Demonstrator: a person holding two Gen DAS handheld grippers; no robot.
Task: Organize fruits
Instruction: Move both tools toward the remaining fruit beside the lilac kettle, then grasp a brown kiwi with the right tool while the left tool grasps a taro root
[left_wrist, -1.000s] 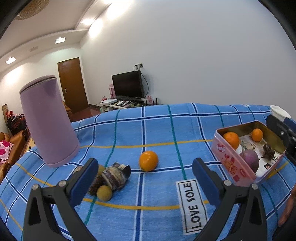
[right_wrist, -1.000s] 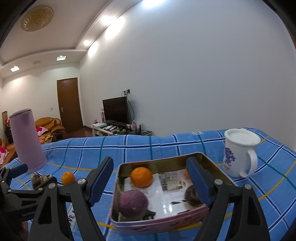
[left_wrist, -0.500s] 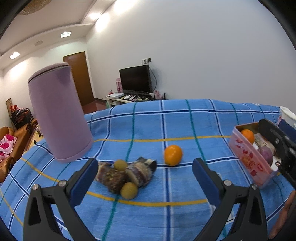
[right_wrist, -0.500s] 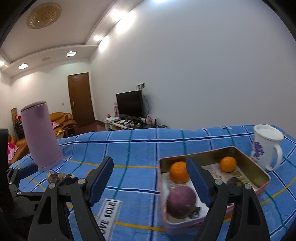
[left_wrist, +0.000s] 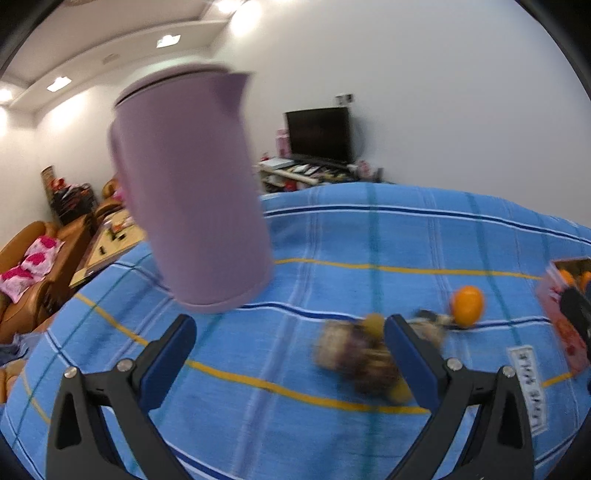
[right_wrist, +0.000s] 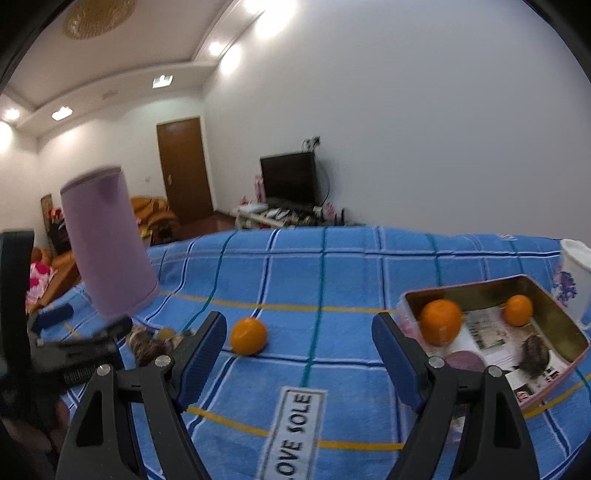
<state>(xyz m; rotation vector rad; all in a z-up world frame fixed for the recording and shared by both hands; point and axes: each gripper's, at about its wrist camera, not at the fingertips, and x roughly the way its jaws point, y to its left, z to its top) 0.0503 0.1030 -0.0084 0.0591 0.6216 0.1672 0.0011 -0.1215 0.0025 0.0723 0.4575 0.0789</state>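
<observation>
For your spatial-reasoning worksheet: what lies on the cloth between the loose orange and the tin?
Nothing but bare blue checked cloth lies between the orange and the tin; the right wrist view shows it. The LOVE SOLE label sits nearer the camera.

- A white cloth label (right_wrist: 291, 424) sewn onto the blue plaid cloth (right_wrist: 332, 266) carries black capitals: "OVE SOLE" reads clearly in the right wrist view, with the first letter partly cut off at the label's lower end.
- The same label (left_wrist: 528, 387) shows in the left wrist view, at the right of the cloth, too blurred to read.
- Printed paper (right_wrist: 487, 332) lines the floor of the pink tin (right_wrist: 554, 384); its print is too small to make out.
- The white mug (right_wrist: 574, 277) bears a blue floral motif, with no lettering legible.
</observation>
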